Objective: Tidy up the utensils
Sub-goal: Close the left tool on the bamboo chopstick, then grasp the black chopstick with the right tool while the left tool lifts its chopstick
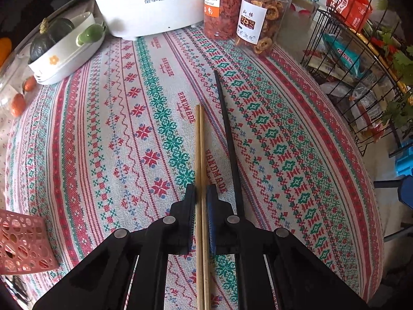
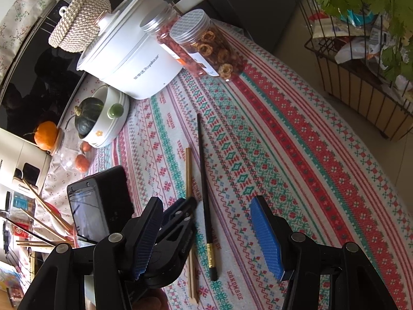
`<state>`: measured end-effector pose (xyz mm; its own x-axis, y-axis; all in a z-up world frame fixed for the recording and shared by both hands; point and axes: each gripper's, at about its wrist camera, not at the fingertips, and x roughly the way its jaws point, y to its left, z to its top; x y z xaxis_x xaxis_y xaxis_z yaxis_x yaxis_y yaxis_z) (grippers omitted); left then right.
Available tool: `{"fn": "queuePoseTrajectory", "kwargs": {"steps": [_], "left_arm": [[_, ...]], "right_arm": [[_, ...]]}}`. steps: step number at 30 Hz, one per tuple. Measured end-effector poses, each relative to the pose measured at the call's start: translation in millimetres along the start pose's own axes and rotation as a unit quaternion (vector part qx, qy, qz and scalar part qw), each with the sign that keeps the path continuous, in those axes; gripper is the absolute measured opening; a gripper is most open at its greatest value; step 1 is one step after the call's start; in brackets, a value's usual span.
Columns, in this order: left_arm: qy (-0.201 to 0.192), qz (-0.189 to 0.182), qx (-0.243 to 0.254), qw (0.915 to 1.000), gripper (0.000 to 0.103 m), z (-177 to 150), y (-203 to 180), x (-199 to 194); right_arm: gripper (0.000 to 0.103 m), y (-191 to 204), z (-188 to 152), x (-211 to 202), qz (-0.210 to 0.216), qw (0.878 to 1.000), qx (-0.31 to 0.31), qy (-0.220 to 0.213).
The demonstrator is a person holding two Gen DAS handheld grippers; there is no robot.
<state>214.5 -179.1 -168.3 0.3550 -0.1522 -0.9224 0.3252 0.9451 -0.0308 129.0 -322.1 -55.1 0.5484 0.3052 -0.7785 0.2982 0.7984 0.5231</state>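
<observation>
My left gripper clamps the light, stiff, slippery wooden chopsticks near their middle; the right gripper stands apart over the black chopstick.

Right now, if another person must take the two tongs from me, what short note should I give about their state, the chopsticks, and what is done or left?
Left tongs: shut on the wooden chopsticks, which lie on the tablecloth.
Right tongs: open, holding nothing, above the cloth near the black chopstick.
The black chopstick lies beside the wooden pair, to its right, apart from it.
Pink basket: at the cloth's left edge; several chopsticks already stand at that side in the right view.
Done: wooden pair gripped.
Left: lift it and put it away, probably in the basket; then the black chopstick.
</observation>
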Motion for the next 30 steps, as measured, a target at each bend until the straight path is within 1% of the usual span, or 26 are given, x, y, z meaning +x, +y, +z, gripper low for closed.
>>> {"fn": "queuePoseTrajectory", "kwargs": {"steps": [1, 2, 3, 4, 5, 6, 8, 11, 13, 14, 16, 19, 22, 24, 27, 29, 30], "left_arm": [[-0.011, -0.010, -0.012, 0.9998, 0.009, -4, 7, -5], [-0.022, -0.027, -0.029, 0.9990, 0.009, -9, 15, -11], [-0.035, -0.043, -0.043, 0.9976, 0.009, -15, 24, -20], [-0.052, -0.053, -0.048, 0.9961, 0.009, -21, 32, -32], [-0.074, -0.056, -0.045, 0.9947, 0.009, -28, 38, -46], [-0.095, -0.060, -0.041, 0.9928, 0.009, -35, 44, -60], [-0.128, -0.066, -0.037, 0.9889, 0.009, -49, 58, -88], [-0.173, -0.072, -0.026, 0.9819, 0.009, -69, 71, -131], [-0.194, -0.078, -0.018, 0.9777, 0.009, -83, 80, -159], [-0.203, -0.073, -0.017, 0.9763, 0.009, -89, 84, -170], [-0.215, -0.075, -0.024, 0.9735, 0.009, -98, 96, -191], [-0.234, -0.068, -0.025, 0.9695, 0.009, -113, 111, -214], [-0.254, -0.061, -0.035, 0.9648, 0.009, -127, 124, -223], [-0.255, -0.063, -0.045, 0.9637, 0.009, -130, 132, -222], [-0.259, -0.070, -0.052, 0.9619, 0.009, -131, 137, -222], [-0.271, -0.075, -0.054, 0.9582, 0.009, -133, 140, -228], [-0.276, -0.081, -0.056, 0.9561, 0.009, -133, 142, -231]], "right_arm": [[0.062, 0, 2, 3, -0.009, 1.000, -0.007, -0.002], [0.062, 3, 7, 10, -0.030, 0.999, -0.025, -0.004], [0.062, 5, 13, 22, -0.062, 0.997, -0.050, 0.006], [0.062, 6, 17, 36, -0.088, 0.993, -0.071, 0.020], [0.060, 5, 20, 47, -0.100, 0.991, -0.079, 0.033], [0.056, 2, 21, 56, -0.097, 0.991, -0.074, 0.046], [0.055, 3, 21, 74, -0.072, 0.992, -0.069, 0.073], [0.055, 15, 21, 106, -0.038, 0.987, -0.114, 0.109], [0.055, 17, 22, 118, -0.031, 0.986, -0.108, 0.124], [0.055, 20, 22, 121, -0.030, 0.986, -0.107, 0.124], [0.055, 32, 21, 124, -0.035, 0.983, -0.135, 0.116], [0.055, 45, 17, 134, -0.074, 0.976, -0.169, 0.112], [0.053, 52, 14, 151, -0.114, 0.969, -0.186, 0.118], [0.053, 60, 12, 155, -0.136, 0.963, -0.208, 0.106], [0.053, 64, 11, 159, -0.152, 0.959, -0.219, 0.096], [0.053, 65, 11, 160, -0.158, 0.959, -0.218, 0.091], [0.050, 66, 11, 161, -0.163, 0.958, -0.219, 0.088]]}}
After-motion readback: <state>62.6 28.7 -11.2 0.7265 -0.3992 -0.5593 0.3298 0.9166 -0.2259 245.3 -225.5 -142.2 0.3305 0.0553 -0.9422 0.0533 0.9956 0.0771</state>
